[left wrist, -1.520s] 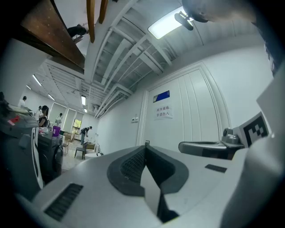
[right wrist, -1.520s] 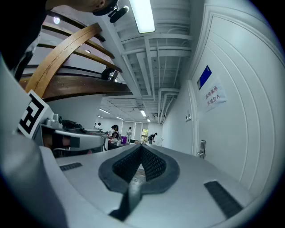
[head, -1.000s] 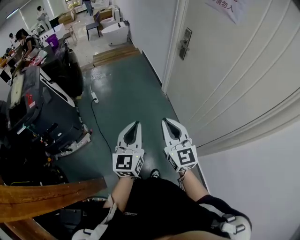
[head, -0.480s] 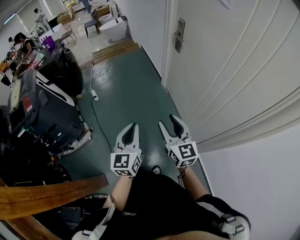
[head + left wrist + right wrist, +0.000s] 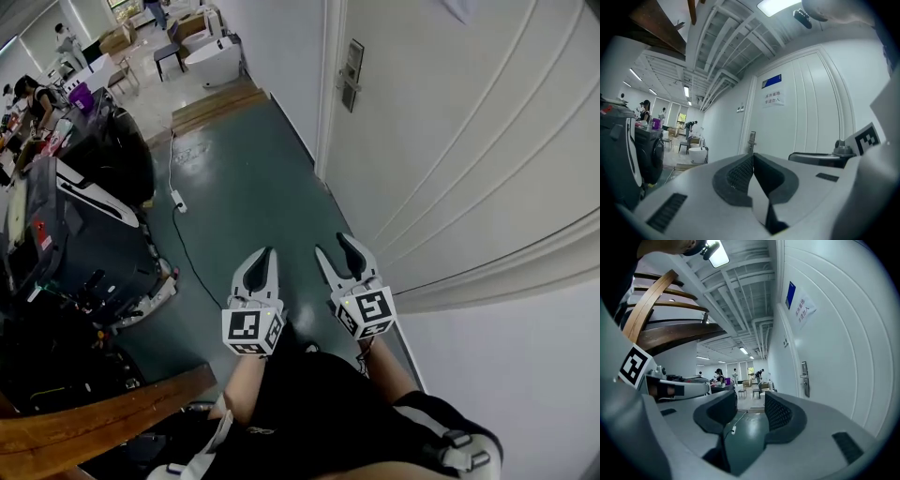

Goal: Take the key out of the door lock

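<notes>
Upper centre, head view: door lock (image 5: 351, 75), key too small to tell. Left tongs (image 5: 269, 251) pressed together; right tongs (image 5: 332, 245) have just been opening, empty. Approach step, likely; next, reach the lock.

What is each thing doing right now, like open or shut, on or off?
Left gripper, shut, empty.
Right gripper, open, jaws have just been opening, nothing between them.
Door, closed.
Door lock, far ahead of both grippers, untouched; key too small to tell.
Ceiling light, on.
</notes>
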{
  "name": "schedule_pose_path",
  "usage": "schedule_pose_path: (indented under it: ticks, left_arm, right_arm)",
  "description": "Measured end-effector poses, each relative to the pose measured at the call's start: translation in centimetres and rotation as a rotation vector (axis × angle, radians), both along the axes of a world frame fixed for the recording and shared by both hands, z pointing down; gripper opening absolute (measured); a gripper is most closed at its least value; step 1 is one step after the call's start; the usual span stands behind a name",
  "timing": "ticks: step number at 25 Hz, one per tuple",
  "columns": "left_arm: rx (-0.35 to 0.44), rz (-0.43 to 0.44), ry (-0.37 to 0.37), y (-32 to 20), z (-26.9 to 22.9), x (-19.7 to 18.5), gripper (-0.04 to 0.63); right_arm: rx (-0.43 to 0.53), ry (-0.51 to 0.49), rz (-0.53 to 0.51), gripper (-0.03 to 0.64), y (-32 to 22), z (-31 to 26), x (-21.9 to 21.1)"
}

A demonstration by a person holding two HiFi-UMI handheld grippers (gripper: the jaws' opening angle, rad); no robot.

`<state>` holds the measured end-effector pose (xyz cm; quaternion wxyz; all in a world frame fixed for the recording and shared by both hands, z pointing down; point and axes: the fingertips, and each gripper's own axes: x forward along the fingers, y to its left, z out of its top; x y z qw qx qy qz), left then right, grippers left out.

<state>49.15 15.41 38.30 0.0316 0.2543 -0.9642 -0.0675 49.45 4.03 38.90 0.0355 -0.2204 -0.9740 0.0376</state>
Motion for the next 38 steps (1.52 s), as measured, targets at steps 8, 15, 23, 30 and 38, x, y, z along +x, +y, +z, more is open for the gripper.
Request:
schedule_pose_path:
  ticks: [8, 15, 23, 30, 38]
  left_arm:
    - [0.028, -0.002, -0.031, 3.3, -1.6, -8.7, 0.025]
    - [0.027, 0.036, -0.02, 6.3, -2.4, -16.5, 0.023]
    - [0.048, 0.08, 0.003, 10.6, -2.4, -22.8, 0.025]
    - [0.064, 0.063, 0.042, 13.3, -1.0, -25.9, 0.023]
    - [0.064, 0.147, 0.058, 9.8, -0.3, -32.1, 0.025]
  right_arm:
    - [0.026, -0.019, 0.0, 0.198, 2.7, -1.2, -8.3]
    - [0.028, -0.008, 0.026, 0.198, 5.9, -2.2, -15.5]
    - [0.073, 0.042, 0.019, 0.198, 10.3, -1.8, -22.3]
    - [0.064, 0.056, -0.029, 0.198, 13.5, -1.3, -26.8]
    - [0.044, 0.083, 0.028, 0.194, 10.7, -0.1, -31.7]
